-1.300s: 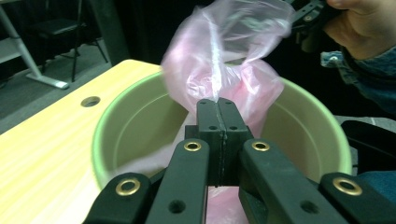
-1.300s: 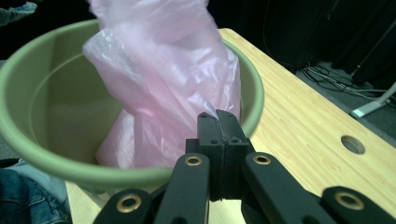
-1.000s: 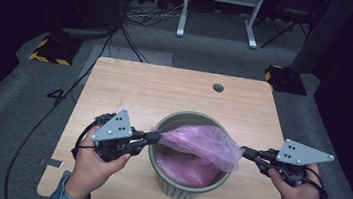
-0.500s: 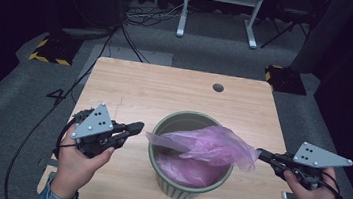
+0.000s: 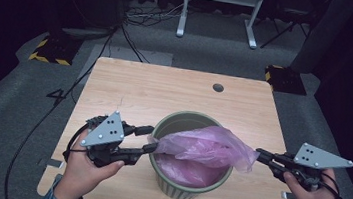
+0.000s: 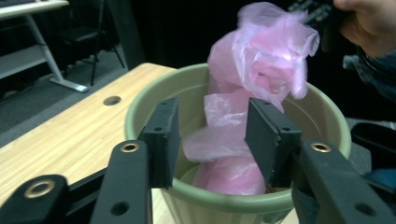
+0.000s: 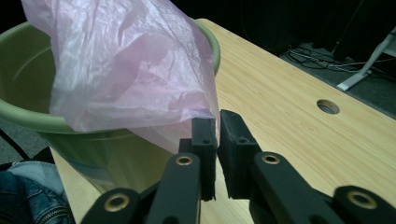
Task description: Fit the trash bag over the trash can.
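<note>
1. The pink bag (image 5: 204,150) hides much of the green bin's (image 5: 182,123) inside.
2. The bin's base is cut off in the left gripper view.
3. The bag's upper part (image 6: 275,42) is blurred there.

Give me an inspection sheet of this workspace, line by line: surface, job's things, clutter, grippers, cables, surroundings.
Surface: wooden table, round hole near the far edge.
Job's things: green bin near the front edge; pink plastic bag partly inside it, stretched over the right rim.
Clutter: nothing seen.
Grippers: left gripper open, jaws either side of the bag's left edge at the rim; right gripper shut on the bag's right edge.
Cables: black cable trailing off the table's left; more cables on the floor behind.
Surroundings: grey carpet, white stand legs, yellow-black striped blocks.
</note>
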